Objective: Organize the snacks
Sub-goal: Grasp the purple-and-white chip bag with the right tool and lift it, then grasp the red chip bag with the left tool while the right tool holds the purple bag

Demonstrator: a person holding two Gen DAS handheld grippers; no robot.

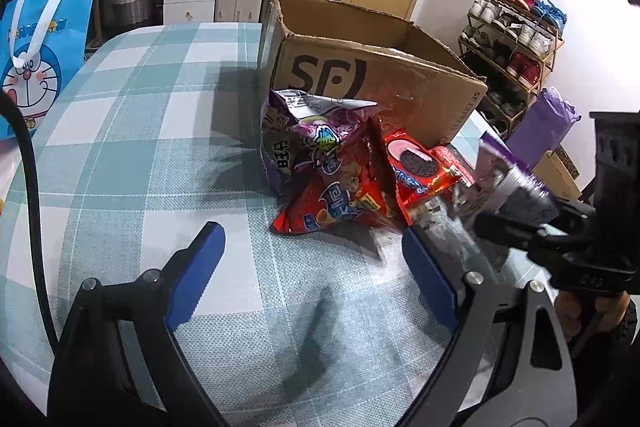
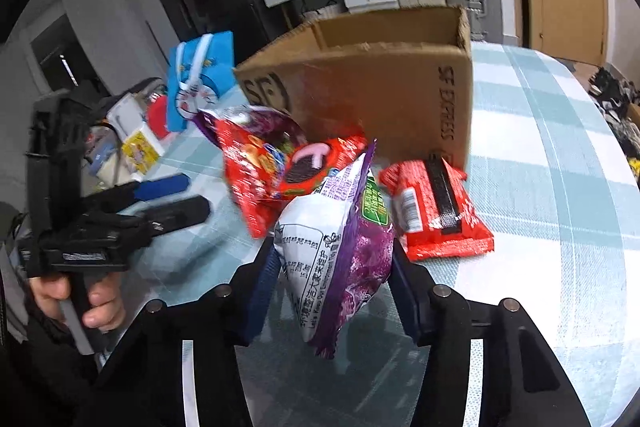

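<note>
On the right wrist view my right gripper (image 2: 334, 267) sits low in the centre of the frame, its jaws drawn in on a purple bag (image 2: 340, 255), a pad pressing each flank, and the bag stands up between them, white back panel to the left. Just right of it a red pack (image 2: 436, 211) lies flat on the checked tablecloth (image 2: 552, 187). Above the bag, a pile of red bags (image 2: 256, 167) and a cookie pack (image 2: 316, 163) lean against the cardboard box (image 2: 384, 83), which stands open-topped in the upper middle of the frame. At the left edge a hand (image 2: 80, 303) grips the handle of my left gripper (image 2: 176, 199), whose fingers stand apart over the cloth.

On the left wrist view the left gripper (image 1: 316, 267) fills the bottom of the frame, jaws wide with nothing between them but bare tablecloth (image 1: 140, 131). The snack pile sits centre frame: a red chip bag (image 1: 340, 199), the cookie pack (image 1: 420, 167), and a purple-white bag (image 1: 316, 123) behind, all against the box (image 1: 380, 75). At the right edge the right gripper (image 1: 516, 203) holds the purple bag (image 1: 508, 163). A blue gift bag (image 1: 40, 59) stands at the left edge.
</note>
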